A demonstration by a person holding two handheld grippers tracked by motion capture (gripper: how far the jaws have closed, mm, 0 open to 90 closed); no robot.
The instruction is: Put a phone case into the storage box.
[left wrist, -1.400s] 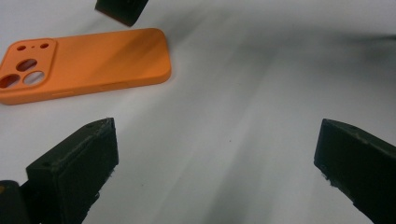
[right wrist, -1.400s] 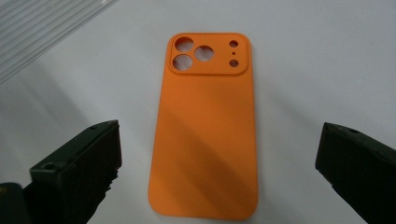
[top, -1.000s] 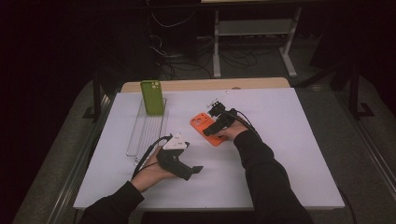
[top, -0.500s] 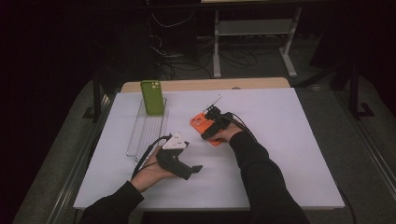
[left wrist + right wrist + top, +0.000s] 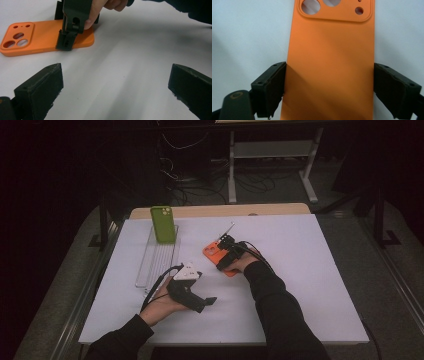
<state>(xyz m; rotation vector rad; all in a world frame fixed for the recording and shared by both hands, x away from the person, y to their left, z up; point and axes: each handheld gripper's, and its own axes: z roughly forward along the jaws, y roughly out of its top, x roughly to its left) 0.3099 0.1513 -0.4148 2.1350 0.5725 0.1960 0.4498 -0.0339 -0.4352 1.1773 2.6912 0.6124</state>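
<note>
White tabletop carries the orange phone case, which now lies between the right gripper jaws; these have just been closing, pads at its edges (a grip looks imminent). Left gripper rests spread.

A flat orange silicone phone case with rounded corners lies back-up on the white worktop, its raised camera panel with several round cut-outs at the far end; its long sides sit between the right claw jaws, which have just been closing
</note>
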